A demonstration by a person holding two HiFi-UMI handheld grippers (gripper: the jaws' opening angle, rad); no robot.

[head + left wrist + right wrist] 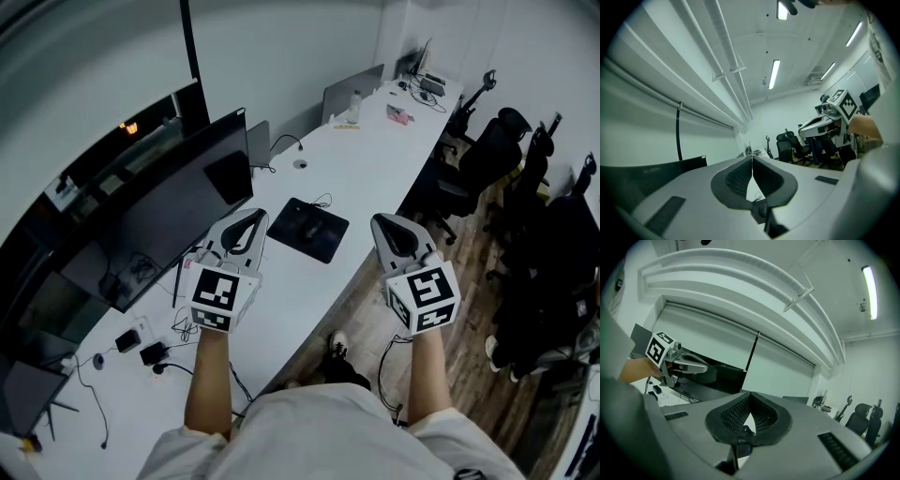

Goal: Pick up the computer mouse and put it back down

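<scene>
Both grippers are held up level in front of me, above the near edge of the long white desk (375, 169). My left gripper (255, 217) is shut, its dark pads (740, 178) meeting at the tips with nothing between them. My right gripper (382, 223) is shut and empty as well, hanging off the desk's edge over the floor. Between and beyond them a black mouse pad (307, 229) lies on the desk with a thin cable (322, 200) at its far edge. The black mouse itself cannot be made out against the pad. Each gripper view shows the other gripper (832, 117) (677, 363) beside it.
Dark monitors (178, 202) line the desk's left side. Cables and small adapters (141, 349) lie at the near left. A laptop (352, 92) and small items stand at the far end. Black office chairs (487, 159) fill the wooden floor at the right.
</scene>
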